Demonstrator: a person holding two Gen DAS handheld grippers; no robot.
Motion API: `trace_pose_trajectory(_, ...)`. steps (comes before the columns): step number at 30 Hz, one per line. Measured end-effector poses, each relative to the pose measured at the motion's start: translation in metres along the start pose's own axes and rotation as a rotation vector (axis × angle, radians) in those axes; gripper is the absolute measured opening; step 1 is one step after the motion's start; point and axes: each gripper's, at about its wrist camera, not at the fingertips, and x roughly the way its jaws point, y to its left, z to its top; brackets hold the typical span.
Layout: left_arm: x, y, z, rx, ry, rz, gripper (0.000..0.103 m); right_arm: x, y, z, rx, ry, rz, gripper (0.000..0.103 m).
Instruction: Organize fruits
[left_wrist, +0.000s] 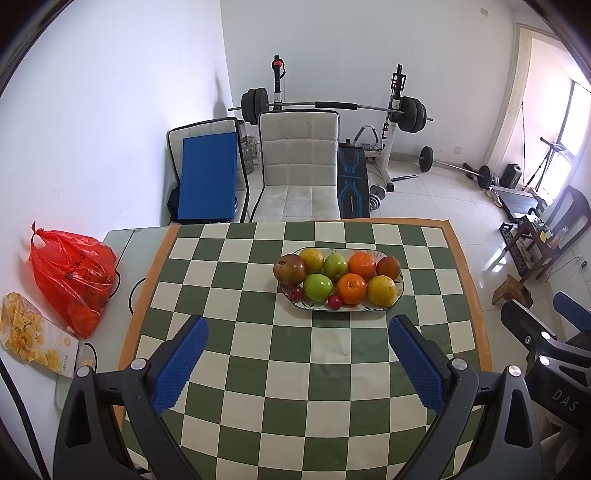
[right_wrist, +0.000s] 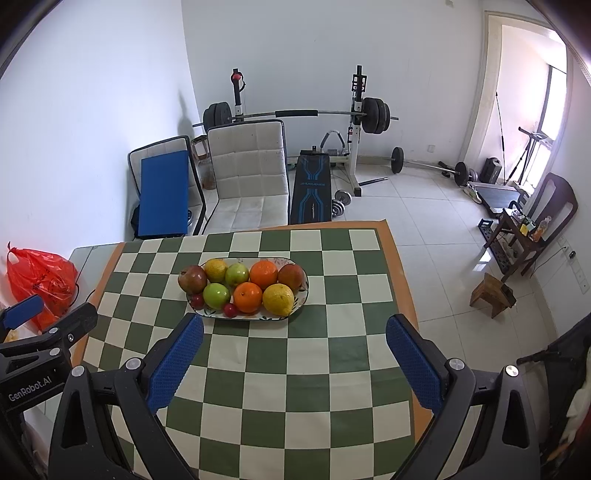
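Observation:
An oval patterned plate (left_wrist: 399, 291) (right_wrist: 305, 293) stands on the green-and-white checked cloth and holds the fruit in two rows: two oranges (left_wrist: 352, 288) (right_wrist: 247, 297), two green apples (left_wrist: 317, 287) (right_wrist: 216, 295), two yellow citrus (left_wrist: 381, 290) (right_wrist: 278, 299), two dark red fruits (left_wrist: 290, 268) (right_wrist: 192, 278) and two small red ones (left_wrist: 335, 301) (right_wrist: 231, 310). My left gripper (left_wrist: 297, 328) is open and empty, held above the cloth short of the plate. My right gripper (right_wrist: 294, 326) is open and empty, near the plate's front rim.
A red plastic bag (left_wrist: 74, 275) (right_wrist: 40, 280) and a yellow snack packet (left_wrist: 35, 334) lie on the bare table left of the cloth. A white padded chair (left_wrist: 299, 166) (right_wrist: 249, 173) stands behind the table. Weight bench and barbells fill the room beyond.

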Motion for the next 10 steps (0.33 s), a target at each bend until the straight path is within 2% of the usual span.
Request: trace_pose_trajectory(10, -0.0055, -0.0024, 0.0014, -0.003, -0.017, -0.004, 0.100, -0.0044, 0.0006, 0.0042, 0.004, -0.001, 0.006, 0.101)
